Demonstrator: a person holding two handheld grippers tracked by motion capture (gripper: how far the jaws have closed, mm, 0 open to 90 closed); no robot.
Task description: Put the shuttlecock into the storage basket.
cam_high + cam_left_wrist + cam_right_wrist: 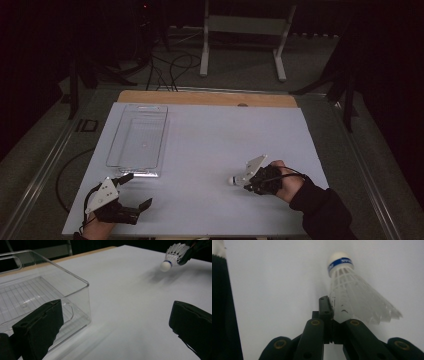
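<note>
a small white shuttlecock is held by the right gripper over the white counter. a clear box is seen near the left gripper.

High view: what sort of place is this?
Probably a lab or recording room, not a home: a table with a white board on it, loose cables on the floor, a metal stand behind, dark surroundings.

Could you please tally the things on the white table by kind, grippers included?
Shuttlecock: 1, clamped in the right gripper
Clear bin: 1
Grippers: 2, the left gripper open beside the bin
Total: 4
</note>
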